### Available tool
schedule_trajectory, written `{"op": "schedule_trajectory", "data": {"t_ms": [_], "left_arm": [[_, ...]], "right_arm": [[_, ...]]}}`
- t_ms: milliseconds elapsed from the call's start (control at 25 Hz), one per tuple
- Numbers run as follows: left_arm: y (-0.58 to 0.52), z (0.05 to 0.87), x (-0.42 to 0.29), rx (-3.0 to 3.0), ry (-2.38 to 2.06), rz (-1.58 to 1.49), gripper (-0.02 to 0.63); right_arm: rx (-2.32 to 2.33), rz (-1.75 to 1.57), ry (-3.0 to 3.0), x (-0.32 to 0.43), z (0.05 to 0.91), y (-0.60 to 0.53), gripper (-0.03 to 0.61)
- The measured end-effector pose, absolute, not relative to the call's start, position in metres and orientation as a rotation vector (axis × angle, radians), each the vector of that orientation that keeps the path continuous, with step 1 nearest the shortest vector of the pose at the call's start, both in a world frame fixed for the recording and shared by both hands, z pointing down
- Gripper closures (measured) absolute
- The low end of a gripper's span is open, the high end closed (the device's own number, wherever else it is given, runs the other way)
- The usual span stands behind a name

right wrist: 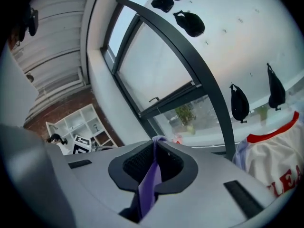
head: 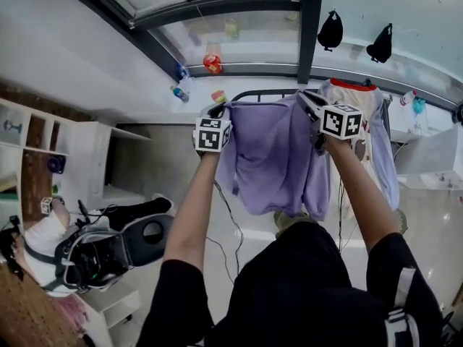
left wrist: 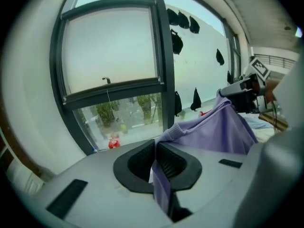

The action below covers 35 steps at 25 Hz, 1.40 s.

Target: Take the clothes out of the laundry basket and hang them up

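Dark metal window frames (head: 309, 20) run across the far side of a pale, glossy-floored room, and small black shapes (head: 330, 29) hang against the glass. White open shelves (head: 36, 143) stand at the left against a brick wall, and another person (head: 43, 244) sits low at the left, near them.

A lilac sweater (head: 271, 154) of soft knit is stretched in the air between the two grippers and sags in loose folds below them. The left gripper (head: 219, 110) has its jaws closed on one upper edge. In its own view the black ribbed pads of the left gripper (left wrist: 156, 163) pinch a thin fold of the sweater (left wrist: 213, 132), and a ribbed band of the knit bunches just past the tips. The right gripper (head: 305, 98) has its jaws closed on the other upper edge. In the right gripper view (right wrist: 153, 163), a narrow strip of the same cloth (right wrist: 151, 184) runs down between the pads.

Just behind the sweater stands a black drying rack (head: 260, 92) with thin rails. A white garment (head: 365, 114) with a red collar is draped over the rack's right end, smooth and printed with red letters (right wrist: 285, 186).
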State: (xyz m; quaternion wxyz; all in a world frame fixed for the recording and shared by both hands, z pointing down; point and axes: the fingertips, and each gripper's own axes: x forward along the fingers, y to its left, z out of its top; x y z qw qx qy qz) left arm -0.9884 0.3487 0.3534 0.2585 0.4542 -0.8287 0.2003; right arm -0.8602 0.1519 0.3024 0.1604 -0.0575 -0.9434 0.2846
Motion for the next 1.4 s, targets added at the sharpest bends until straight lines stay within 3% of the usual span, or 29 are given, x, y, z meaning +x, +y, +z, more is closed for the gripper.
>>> {"op": "schedule_trajectory", "data": {"t_ms": [400,520,600,800,1120,1400], "left_arm": [[0.312,0.472,-1.013,1.191,-2.014,0.534,0.603],[0.304,0.491,-1.014,1.191,-1.95,0.566,0.596],[0.303,0.499,-1.014,1.198,-1.921,0.624,0.535],[0.299,0.502,-1.003,1.263,-1.862,0.812,0.45],[0.295,0.441,-1.003,1.263,-2.05,0.532,0.445],[0.295,0.373,-0.979,1.381,-2.167,0.333,0.471]], "right_arm": [[0.01,1.003,-2.459,-0.897,0.431,0.108,0.564],[0.022,1.006,-2.423,-0.902,0.446,0.101,0.47],[0.018,1.018,-2.393,-0.905,0.452,0.101,0.405],[-0.017,1.044,-2.364,-0.902,0.447,0.089,0.36],[-0.053,0.951,-2.556,-0.883,0.378,0.082,0.375],[0.049,0.708,-2.733,-0.834,0.314,0.092,0.542]]}}
